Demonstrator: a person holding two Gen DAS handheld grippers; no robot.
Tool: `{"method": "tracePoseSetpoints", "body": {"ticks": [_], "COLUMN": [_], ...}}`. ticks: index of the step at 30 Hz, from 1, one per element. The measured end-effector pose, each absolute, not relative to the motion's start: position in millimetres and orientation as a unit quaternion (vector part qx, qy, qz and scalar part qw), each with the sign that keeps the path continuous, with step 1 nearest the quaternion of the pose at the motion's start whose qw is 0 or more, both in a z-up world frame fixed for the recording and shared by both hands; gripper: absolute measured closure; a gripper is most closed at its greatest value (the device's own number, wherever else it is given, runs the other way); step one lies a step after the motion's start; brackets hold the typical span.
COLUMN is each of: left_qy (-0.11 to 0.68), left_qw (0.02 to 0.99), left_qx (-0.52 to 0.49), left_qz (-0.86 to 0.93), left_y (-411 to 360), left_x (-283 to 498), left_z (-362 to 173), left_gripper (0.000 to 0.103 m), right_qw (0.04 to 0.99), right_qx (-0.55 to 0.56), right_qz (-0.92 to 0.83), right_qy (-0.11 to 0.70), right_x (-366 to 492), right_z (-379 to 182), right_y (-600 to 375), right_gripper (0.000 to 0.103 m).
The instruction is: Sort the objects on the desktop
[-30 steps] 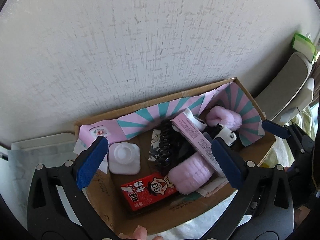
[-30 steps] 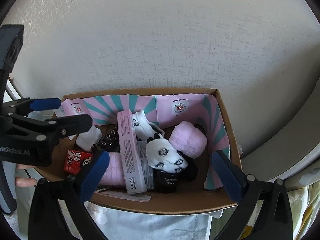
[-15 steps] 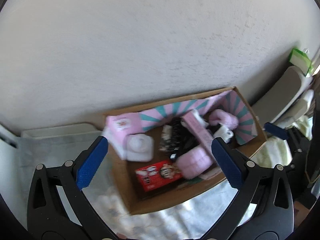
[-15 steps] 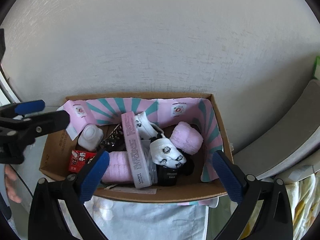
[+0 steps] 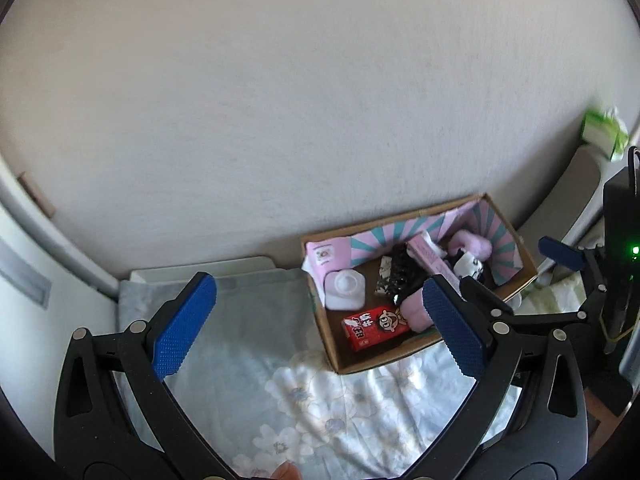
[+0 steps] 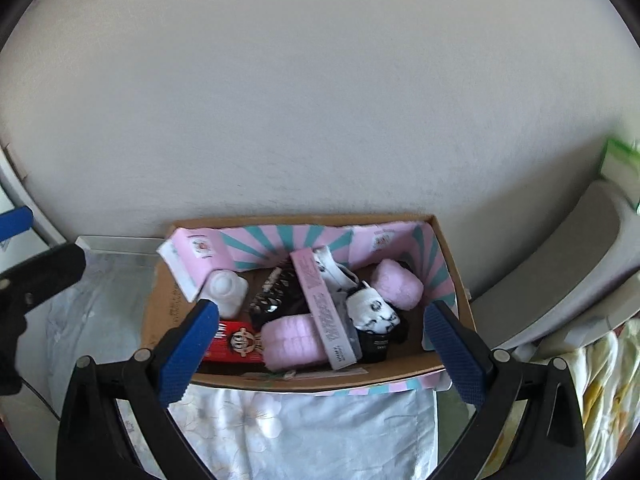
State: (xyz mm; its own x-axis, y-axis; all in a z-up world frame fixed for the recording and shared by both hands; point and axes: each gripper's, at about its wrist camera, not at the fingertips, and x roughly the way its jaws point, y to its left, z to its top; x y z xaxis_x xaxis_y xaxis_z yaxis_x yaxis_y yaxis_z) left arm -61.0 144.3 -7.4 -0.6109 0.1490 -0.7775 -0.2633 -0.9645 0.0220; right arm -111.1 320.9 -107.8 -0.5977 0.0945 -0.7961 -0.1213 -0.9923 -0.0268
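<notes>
A cardboard box (image 6: 456, 276) with a pink and teal lining stands against the wall; it also shows in the left wrist view (image 5: 404, 354). Inside lie a red milk carton (image 6: 238, 342), a white bottle (image 6: 225, 288), a black hair claw (image 6: 276, 298), a long pink box (image 6: 326, 312), two pink fluffy rolls (image 6: 294, 342), panda socks (image 6: 372, 308) and a small black jar (image 6: 376, 346). My right gripper (image 6: 320, 350) is open and empty, above the box's near edge. My left gripper (image 5: 316, 322) is open and empty, left of the box.
A pale floral cloth (image 5: 320, 396) covers the surface in front of the box. A white tray edge (image 5: 200, 270) lies at the wall on the left. A grey chair back (image 6: 560, 264) and a green packet (image 6: 620, 168) are on the right.
Both grippers have pulled back and up from the box. The left one has swung left, so the box now sits at its right. Both stay open.
</notes>
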Motion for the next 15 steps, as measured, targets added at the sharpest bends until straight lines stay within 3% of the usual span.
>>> {"method": "tracePoseSetpoints", "body": {"ticks": [15], "left_qy": [0.059], "left_qw": [0.048], "left_qx": [-0.404], "left_qz": [0.912], "left_y": [93], "left_x": [-21], "left_z": [45], "left_gripper": [0.0], "right_qw": [0.046], "right_qx": [-0.44], "right_qz": [0.896], "right_qy": [-0.022], "right_x": [-79], "right_z": [-56], "right_y": [261], "right_gripper": [0.001]}}
